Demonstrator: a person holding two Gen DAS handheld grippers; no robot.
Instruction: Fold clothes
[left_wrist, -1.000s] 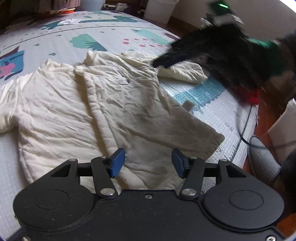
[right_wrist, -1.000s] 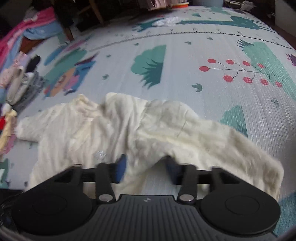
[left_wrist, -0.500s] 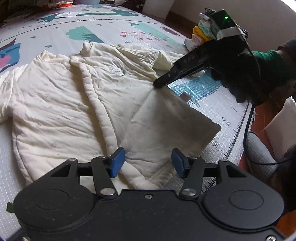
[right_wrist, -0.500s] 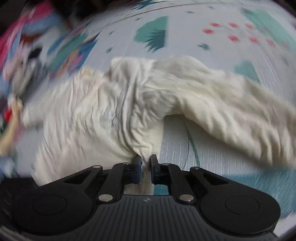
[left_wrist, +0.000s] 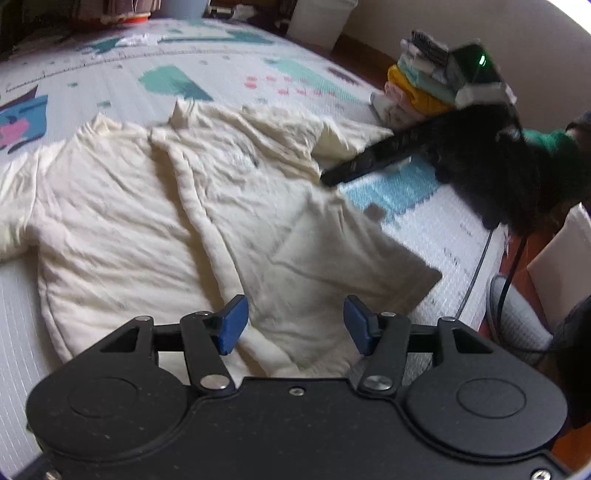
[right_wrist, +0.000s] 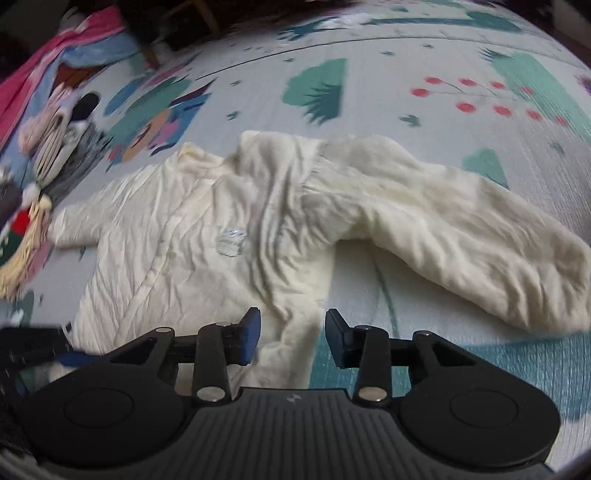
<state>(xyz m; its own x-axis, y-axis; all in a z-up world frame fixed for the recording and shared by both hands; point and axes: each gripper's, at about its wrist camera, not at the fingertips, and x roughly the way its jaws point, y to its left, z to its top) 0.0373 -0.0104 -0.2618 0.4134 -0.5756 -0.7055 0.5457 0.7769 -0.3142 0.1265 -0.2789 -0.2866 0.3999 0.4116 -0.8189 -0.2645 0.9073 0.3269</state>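
Around the edges of our play mat

We see a printed play mat (right_wrist: 258, 66) with green bushes and red berries, a folded stack of yellow, mint and pink laundry (left_wrist: 417, 92) at its far corner, a white bin (left_wrist: 321, 18) behind, a loose heap of coloured clothing (right_wrist: 44, 122) on the opposite side, and a dark cable (left_wrist: 476, 273) trailing off the mat's edge.

Pale play mat (right_wrist: 258, 74) printed with teal trees and red berries, cream jacket (right_wrist: 192, 236) spread flat on it, 1 stack of folded clothes (left_wrist: 417, 92) beyond the jacket's sleeve, loose pile of garments (right_wrist: 44, 147) at its other side
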